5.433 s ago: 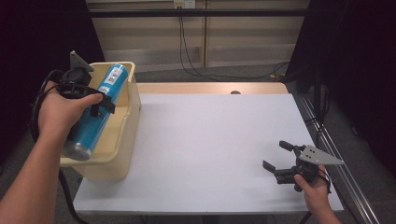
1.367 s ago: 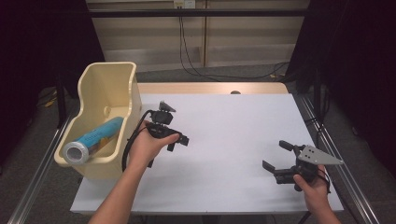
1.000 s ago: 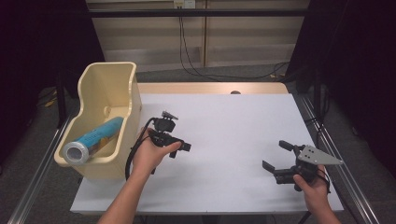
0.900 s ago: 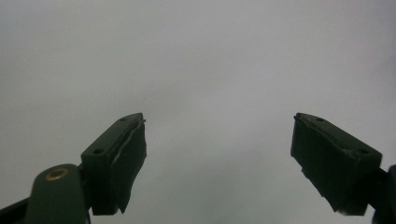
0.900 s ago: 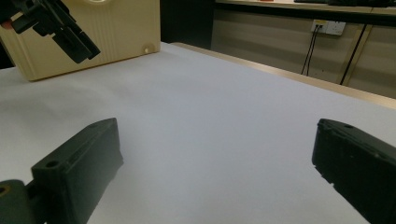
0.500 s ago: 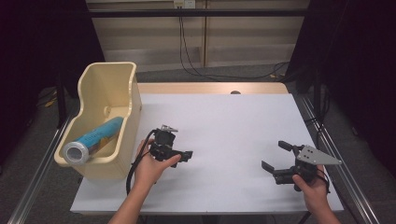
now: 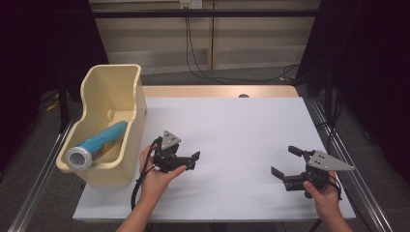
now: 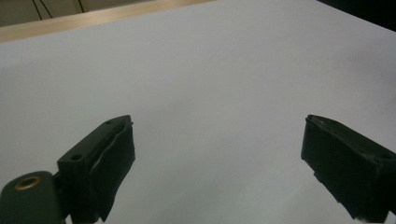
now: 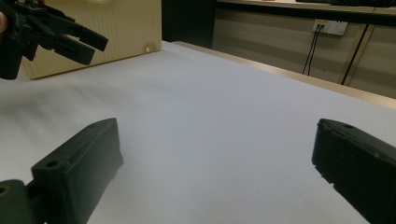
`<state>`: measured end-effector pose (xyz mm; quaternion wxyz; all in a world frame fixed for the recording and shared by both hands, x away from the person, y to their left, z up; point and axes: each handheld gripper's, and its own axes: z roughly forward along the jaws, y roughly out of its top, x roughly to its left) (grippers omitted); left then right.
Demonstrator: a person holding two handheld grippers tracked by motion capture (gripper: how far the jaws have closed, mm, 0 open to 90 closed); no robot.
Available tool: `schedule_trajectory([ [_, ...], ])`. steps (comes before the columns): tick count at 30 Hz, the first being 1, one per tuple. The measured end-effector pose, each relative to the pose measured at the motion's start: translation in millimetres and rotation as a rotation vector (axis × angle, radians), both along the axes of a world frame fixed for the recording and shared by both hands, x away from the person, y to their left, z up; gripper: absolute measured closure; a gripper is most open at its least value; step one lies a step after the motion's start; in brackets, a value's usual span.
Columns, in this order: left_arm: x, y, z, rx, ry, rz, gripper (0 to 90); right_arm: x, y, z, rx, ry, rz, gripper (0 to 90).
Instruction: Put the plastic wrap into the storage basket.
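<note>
The left claw (image 7: 186, 160) has come away from the tub and now hovers low over the white bench (image 7: 232, 125), wide open and empty. The blue tube (image 7: 96, 143) lies inside the yellow tub (image 7: 136, 104), just to that claw's left, its long side slanting, silver cap toward the person. The left claw is much nearer to it. The right claw (image 7: 289, 164) sits well apart on the other side, open and empty too.
</note>
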<state>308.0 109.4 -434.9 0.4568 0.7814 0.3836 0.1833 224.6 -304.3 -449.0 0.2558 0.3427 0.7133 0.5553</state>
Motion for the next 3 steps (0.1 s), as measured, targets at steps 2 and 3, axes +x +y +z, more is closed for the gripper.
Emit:
schedule_trajectory([
  [2, -1.2, 1.1, 0.3, -0.007, -0.042, 0.01, 8.4, -0.1, -0.1, 0.1, 0.0, 0.0, 0.0, 0.9],
  [3, -1.4, 1.9, 0.4, -0.017, -0.051, 0.013, 8.4, -0.1, 0.0, 0.1, -0.001, -0.001, 0.0, 0.9],
])
